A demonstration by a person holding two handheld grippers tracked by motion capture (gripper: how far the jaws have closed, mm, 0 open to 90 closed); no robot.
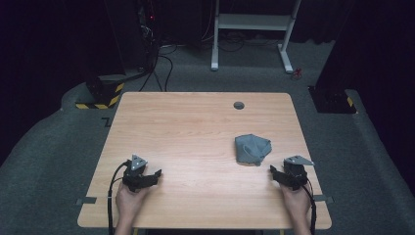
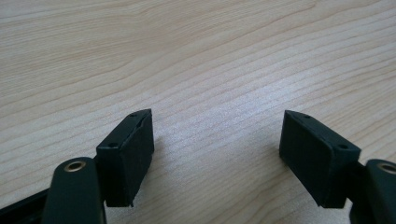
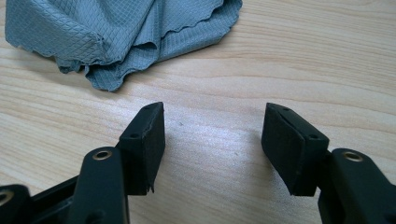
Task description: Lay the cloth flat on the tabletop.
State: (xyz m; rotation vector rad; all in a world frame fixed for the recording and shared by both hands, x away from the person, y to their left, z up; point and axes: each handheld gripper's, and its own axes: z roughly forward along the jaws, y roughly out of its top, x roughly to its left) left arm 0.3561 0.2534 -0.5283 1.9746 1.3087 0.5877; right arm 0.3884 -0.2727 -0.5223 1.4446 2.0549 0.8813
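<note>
With both jaws released and empty, the right hand-held gripper [image 1: 272, 170] rests near the crumpled grey waffle-weave cloth [image 1: 252, 149] on the light wooden bench [image 1: 195, 132], the left hand-held gripper [image 1: 157, 173] well apart; judging by this, the reach has not begun, and next comes closing on a cloth edge.

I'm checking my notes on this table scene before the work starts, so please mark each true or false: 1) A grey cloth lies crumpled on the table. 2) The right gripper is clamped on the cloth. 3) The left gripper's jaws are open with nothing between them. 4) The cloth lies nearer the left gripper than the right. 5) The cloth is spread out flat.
1) True: the grey cloth lies bunched on the wooden table.
2) False: the right gripper is open, short of the cloth.
3) True: the left gripper is open over bare wood.
4) False: it lies nearer the right gripper.
5) False: it is rumpled and folded over.
</note>
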